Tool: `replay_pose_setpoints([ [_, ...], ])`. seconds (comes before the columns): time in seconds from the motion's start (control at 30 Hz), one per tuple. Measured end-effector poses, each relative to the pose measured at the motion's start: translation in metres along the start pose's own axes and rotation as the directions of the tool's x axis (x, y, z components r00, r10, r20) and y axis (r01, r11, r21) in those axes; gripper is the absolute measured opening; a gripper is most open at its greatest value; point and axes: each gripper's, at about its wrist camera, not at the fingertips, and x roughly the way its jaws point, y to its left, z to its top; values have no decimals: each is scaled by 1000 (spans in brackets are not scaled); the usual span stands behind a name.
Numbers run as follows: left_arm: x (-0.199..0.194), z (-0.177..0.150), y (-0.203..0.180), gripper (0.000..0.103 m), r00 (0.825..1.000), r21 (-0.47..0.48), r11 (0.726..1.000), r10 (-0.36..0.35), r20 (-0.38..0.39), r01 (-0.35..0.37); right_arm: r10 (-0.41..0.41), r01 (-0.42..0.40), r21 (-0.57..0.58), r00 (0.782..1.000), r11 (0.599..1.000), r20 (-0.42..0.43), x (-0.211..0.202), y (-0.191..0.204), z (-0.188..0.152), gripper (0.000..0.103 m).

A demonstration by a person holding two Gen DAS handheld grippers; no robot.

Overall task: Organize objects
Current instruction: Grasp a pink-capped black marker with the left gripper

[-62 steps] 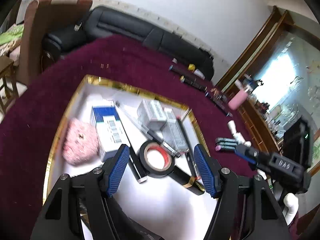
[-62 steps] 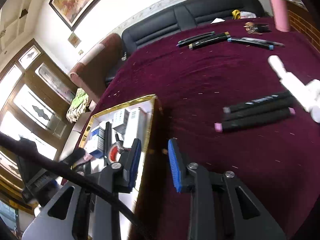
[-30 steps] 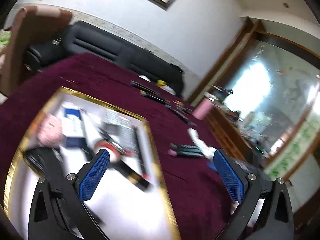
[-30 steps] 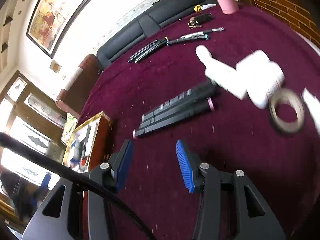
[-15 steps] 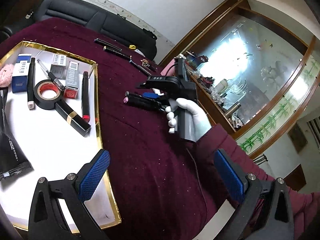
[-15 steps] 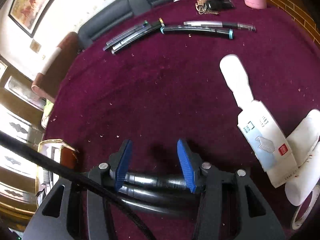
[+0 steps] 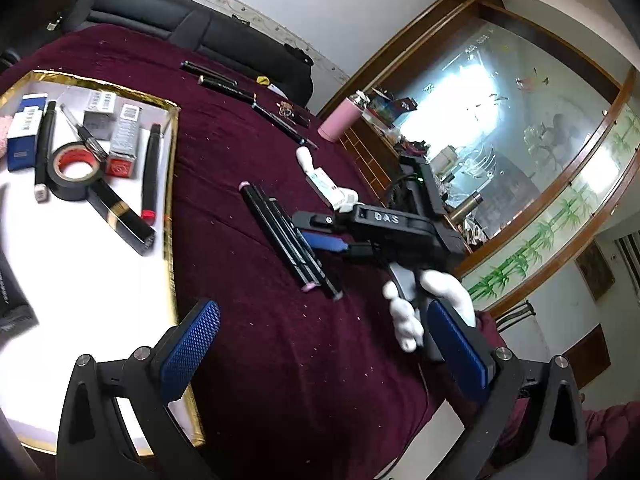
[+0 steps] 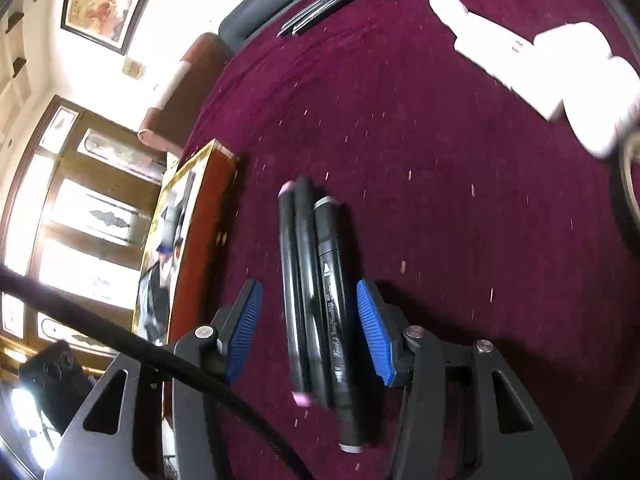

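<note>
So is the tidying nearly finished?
Partly. The tray already holds tape, boxes and pens. The right gripper straddles three black markers, its fingers not yet pressing them. Pens and white bottles remain on the cloth.

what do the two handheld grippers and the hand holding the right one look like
Both grippers are black frames with silver screws and blue cross-hatched pads on the jaws: left gripper, right gripper. The right gripper's body reads "DAS" in white and a black cable runs from it. The hand holding it wears a white glove and a maroon sleeve.
</note>
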Motion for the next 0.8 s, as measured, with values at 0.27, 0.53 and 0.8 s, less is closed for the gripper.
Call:
replay_pose_setpoints([
  [0.27, 1, -8, -21, 101, 999, 39, 998, 40, -26, -38, -352, 361, -195, 933, 912, 82, 3, 32, -10, 46],
  [0.53, 2, -8, -24, 101, 994, 64, 993, 102, -50, -98, -588, 630, -355, 775, 691, 231, 26, 52, -17, 33],
  [0.8, 27, 9, -43, 101, 968, 134, 964, 240, -66, -230, -589, 658, -300, 753, 691, 294, 10, 30, -15, 38],
])
